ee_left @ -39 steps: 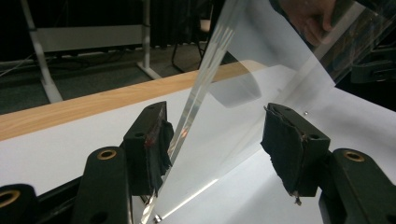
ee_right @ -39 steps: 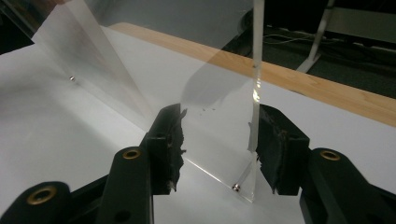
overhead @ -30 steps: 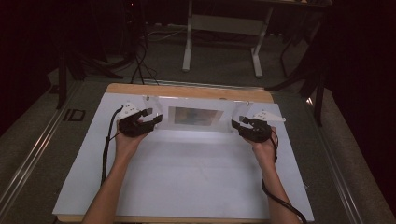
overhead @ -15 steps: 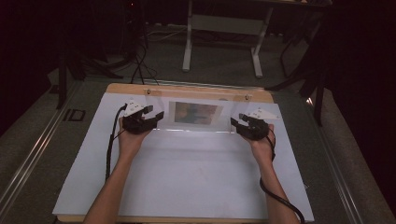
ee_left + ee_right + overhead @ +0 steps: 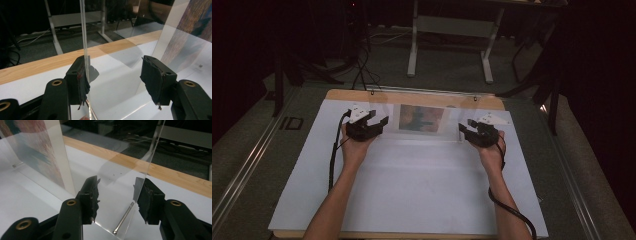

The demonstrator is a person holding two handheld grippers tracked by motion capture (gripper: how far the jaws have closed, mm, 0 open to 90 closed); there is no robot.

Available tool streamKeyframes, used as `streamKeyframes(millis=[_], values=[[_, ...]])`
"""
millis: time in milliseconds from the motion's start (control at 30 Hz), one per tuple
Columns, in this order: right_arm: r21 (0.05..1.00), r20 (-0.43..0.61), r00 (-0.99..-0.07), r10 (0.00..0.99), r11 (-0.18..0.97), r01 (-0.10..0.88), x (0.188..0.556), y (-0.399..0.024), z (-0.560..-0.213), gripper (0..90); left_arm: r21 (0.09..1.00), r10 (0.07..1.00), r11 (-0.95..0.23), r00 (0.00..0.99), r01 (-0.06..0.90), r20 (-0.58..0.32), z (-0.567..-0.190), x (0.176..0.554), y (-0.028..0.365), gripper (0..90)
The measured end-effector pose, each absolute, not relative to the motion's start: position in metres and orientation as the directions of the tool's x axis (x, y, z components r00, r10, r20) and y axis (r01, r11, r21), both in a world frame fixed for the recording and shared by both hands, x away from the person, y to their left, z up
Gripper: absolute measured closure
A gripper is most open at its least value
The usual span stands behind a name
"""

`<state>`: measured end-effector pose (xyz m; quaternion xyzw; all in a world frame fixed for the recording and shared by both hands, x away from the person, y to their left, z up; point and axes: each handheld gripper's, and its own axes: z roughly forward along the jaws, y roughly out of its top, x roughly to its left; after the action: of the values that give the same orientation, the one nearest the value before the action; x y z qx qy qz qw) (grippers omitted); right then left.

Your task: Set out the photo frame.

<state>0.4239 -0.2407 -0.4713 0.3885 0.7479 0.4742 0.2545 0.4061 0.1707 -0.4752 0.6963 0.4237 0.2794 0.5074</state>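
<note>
On table (image 5: 412,200), near far edge: white sheet (image 5: 422,190) spread over most of top, strip of bare wood (image 5: 412,96) showing along far edge. Standing upright toward far edge, midway between left and right edges: clear acrylic frame (image 5: 419,120) with colourful print (image 5: 421,118) at its middle. Left end: left gripper (image 5: 113,77) spread wide, clear panel edge (image 5: 85,50) standing between its jaws and touching left pad, right pad well apart from it. Right end: right gripper (image 5: 117,200) likewise wide, clear panel edge (image 5: 147,162) between jaws, just beside right pad. Lying at foot of panel, between right gripper's jaws: small metal pin (image 5: 123,218).
</note>
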Motion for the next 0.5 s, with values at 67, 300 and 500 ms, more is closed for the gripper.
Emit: streamKeyframes(millis=[67, 300, 500], values=[[0.908, -0.008, -0.568, 0.823, 0.244, 0.340, 0.4242, -0.2407, -0.4713, 53.7, 0.941, 0.875, -0.130, 0.482, 0.312, -0.039, -0.4740, 0.4064, 0.1700, 41.0], [0.909, 0.021, -0.569, 0.822, 0.222, 0.354, 0.4240, -0.2420, -0.4710, 54.0, 0.937, 0.882, -0.131, 0.469, 0.324, -0.039, -0.4727, 0.4037, 0.1689, 41.4], [0.908, 0.035, -0.573, 0.819, 0.213, 0.360, 0.4213, -0.2437, -0.4704, 54.1, 0.938, 0.880, -0.114, 0.471, 0.328, -0.057, -0.4702, 0.4000, 0.1696, 42.7]])
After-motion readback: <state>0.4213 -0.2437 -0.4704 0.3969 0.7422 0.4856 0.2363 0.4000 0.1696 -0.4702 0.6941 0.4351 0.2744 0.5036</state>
